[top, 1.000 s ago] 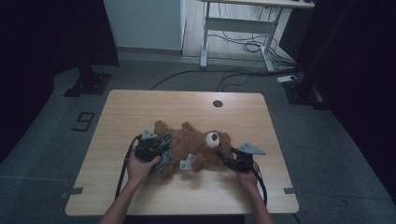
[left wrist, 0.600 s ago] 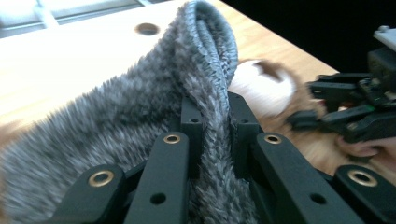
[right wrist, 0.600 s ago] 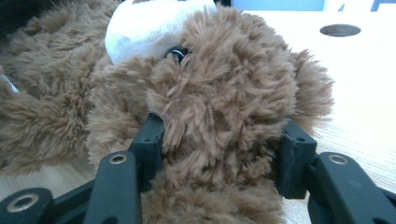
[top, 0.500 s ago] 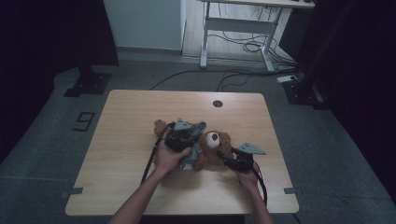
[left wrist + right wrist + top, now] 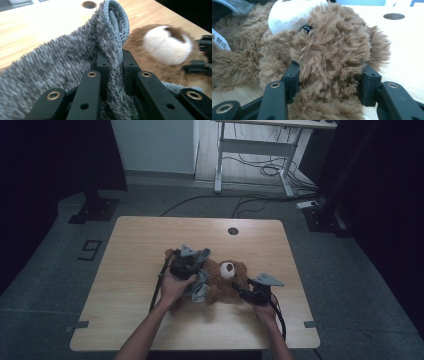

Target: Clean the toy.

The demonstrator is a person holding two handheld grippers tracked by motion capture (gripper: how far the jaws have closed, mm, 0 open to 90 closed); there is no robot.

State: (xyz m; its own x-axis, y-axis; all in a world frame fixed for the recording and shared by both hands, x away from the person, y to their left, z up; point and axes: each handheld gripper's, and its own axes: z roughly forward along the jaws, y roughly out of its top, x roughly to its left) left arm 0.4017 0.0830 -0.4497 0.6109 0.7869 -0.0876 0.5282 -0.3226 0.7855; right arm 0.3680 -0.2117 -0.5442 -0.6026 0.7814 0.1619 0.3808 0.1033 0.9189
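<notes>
Both tongs are black, the left tongs (image 5: 186,265) and the right tongs (image 5: 245,293) each topped by a grey three-cornered plate and trailing a black cable. Their jaw links carry brass-ringed rivets and small screw holes. The person's forearms are bare, without sleeves.

Brown plush teddy bear (image 5: 227,279), lower centre of high view, lying on its back; head w/ white muzzle (image 5: 227,268) toward frame right, one dark eye visible in right gripper view. White printed tag (image 5: 220,41) at left edge of that view. Grey fleecy garment (image 5: 199,270) w/ ribbed hem over the body, left of the head; a fold (image 5: 113,37) of it stands upright, centre of left gripper view.
</notes>
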